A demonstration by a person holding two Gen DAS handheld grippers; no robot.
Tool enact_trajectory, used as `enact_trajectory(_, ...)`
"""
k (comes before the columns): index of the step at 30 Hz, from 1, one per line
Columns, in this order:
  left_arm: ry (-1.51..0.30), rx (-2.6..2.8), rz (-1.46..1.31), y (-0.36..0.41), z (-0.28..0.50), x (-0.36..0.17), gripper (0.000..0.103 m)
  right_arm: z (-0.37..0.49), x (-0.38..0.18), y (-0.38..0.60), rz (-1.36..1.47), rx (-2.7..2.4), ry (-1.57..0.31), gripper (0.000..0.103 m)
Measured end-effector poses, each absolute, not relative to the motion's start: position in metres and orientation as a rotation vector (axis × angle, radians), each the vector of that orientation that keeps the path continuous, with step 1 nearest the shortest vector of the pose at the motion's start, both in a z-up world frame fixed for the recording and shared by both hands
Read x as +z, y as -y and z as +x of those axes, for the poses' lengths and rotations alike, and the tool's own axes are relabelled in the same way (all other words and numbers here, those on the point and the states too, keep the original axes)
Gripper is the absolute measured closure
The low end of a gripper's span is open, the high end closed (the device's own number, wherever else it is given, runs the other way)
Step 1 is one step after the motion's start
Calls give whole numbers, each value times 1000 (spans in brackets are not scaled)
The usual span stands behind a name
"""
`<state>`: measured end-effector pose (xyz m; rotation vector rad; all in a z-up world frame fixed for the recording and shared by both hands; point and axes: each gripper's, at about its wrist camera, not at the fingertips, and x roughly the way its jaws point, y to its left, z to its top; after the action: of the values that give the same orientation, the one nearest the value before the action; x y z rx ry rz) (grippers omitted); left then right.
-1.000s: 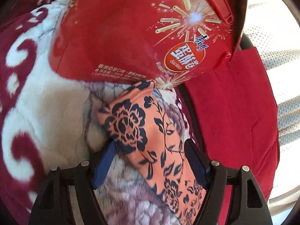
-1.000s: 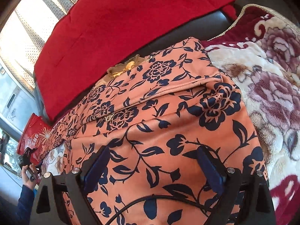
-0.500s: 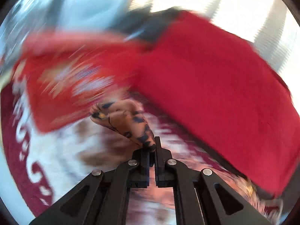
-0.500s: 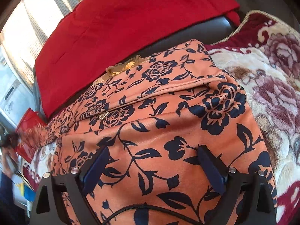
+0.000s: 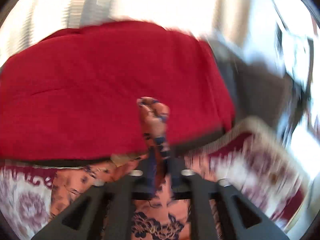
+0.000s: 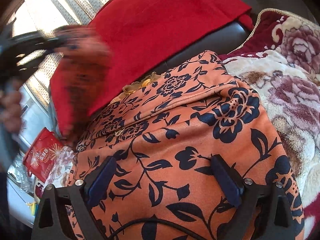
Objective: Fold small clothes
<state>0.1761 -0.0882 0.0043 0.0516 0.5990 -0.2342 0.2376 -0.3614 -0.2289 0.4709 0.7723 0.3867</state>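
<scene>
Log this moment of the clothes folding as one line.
left tongs: opening, floral garment sleeve between them | right tongs: open over garment | fold: unfinished

Left gripper (image 5: 160,158) jaws opening, floral garment (image 5: 155,120) between them.

A large plain red fabric cushion (image 6: 164,20) leans at the back, against a dark leather-like seat surface (image 6: 210,50). A plush fleece blanket (image 6: 290,92), cream with maroon borders and mauve rose motifs, covers the seat and carries a beige corded edge. A shiny red snack packet (image 6: 43,158) printed with gold starbursts lies at the lower left. Pale dotted curtains (image 6: 66,6) hang behind, backlit by daylight. The left wrist view shows the cushion (image 5: 100,88) and blanket (image 5: 250,170) blurred.
</scene>
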Motion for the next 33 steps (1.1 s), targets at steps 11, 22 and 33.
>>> enact_trajectory(11, -741, 45, -37, -39, 136, -75, 27, 265, -181, 420, 715, 416, -755, 6)
enact_trajectory(22, -835, 228, -295, -154, 118, -128, 27, 396, -208, 351, 346, 287, -1145, 82)
enact_trajectory(33, -786, 175, -283, -146, 139, -120, 16, 386, -205, 329, 23, 113, -1129, 70)
